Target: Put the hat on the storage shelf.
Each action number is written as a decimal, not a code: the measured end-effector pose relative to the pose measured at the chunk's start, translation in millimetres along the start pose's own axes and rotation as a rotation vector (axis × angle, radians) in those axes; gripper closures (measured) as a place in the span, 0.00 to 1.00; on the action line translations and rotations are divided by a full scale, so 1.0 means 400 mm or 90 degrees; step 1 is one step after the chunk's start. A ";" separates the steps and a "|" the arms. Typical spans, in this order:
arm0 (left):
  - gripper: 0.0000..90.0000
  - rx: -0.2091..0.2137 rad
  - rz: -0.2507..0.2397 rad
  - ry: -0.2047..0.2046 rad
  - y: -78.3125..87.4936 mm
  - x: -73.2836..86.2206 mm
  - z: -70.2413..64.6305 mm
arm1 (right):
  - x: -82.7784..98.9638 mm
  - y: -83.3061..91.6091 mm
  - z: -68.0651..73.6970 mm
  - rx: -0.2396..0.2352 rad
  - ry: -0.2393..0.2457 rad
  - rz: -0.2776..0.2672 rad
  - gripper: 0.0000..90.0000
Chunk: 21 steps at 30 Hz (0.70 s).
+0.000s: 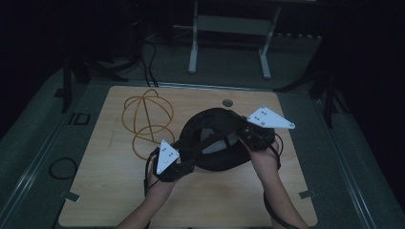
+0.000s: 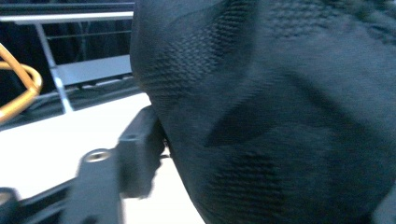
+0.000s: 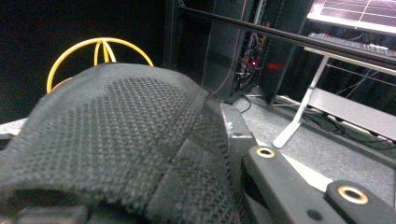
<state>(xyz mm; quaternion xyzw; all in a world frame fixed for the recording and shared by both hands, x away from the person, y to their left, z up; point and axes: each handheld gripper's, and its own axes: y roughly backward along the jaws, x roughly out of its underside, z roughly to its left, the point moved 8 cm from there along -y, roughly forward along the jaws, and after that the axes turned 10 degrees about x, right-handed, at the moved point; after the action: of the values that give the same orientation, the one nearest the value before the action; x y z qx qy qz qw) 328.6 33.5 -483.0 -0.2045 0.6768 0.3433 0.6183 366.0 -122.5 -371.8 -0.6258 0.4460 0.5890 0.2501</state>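
A black mesh cap (image 1: 215, 138) hangs just above the wooden table (image 1: 191, 200), held from both sides. My left gripper (image 1: 185, 164) grips its near-left rim; in the left gripper view the cap's fabric (image 2: 280, 116) lies between the jaws and one finger (image 2: 137, 149) presses against it. My right gripper (image 1: 246, 136) is shut on the cap's right rim. In the right gripper view the mesh (image 3: 116, 140) bulges in front of a finger (image 3: 238, 135). A yellow wire hat frame (image 1: 145, 119) stands on the table left of the cap, apart from it.
A small round hole (image 1: 228, 102) sits near the table's far edge. Behind the table stand the white legs of a desk (image 1: 229, 43), with cables (image 1: 148, 62) on the floor. Another cable loop (image 1: 62, 167) lies on the floor at the left.
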 end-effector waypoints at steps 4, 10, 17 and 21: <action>0.75 -0.027 -0.003 0.018 -0.003 -0.012 0.018 | 0.004 0.004 0.005 -0.001 0.007 0.003 1.00; 0.99 -0.040 -0.008 0.024 0.002 -0.029 0.031 | 0.017 0.006 0.013 -0.007 0.006 0.009 1.00; 0.99 -0.018 -0.006 0.031 0.006 -0.043 0.024 | 0.045 0.012 0.012 -0.016 -0.011 0.011 0.99; 1.00 -0.010 -0.003 0.028 0.011 -0.056 0.017 | 0.059 0.019 0.005 -0.022 -0.029 0.006 0.94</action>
<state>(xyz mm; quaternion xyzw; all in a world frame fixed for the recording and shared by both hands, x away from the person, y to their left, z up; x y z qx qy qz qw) 333.7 38.2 -460.0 -0.2179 0.6871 0.3426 0.6026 356.3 -130.8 -393.2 -0.6146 0.4328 0.6118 0.2463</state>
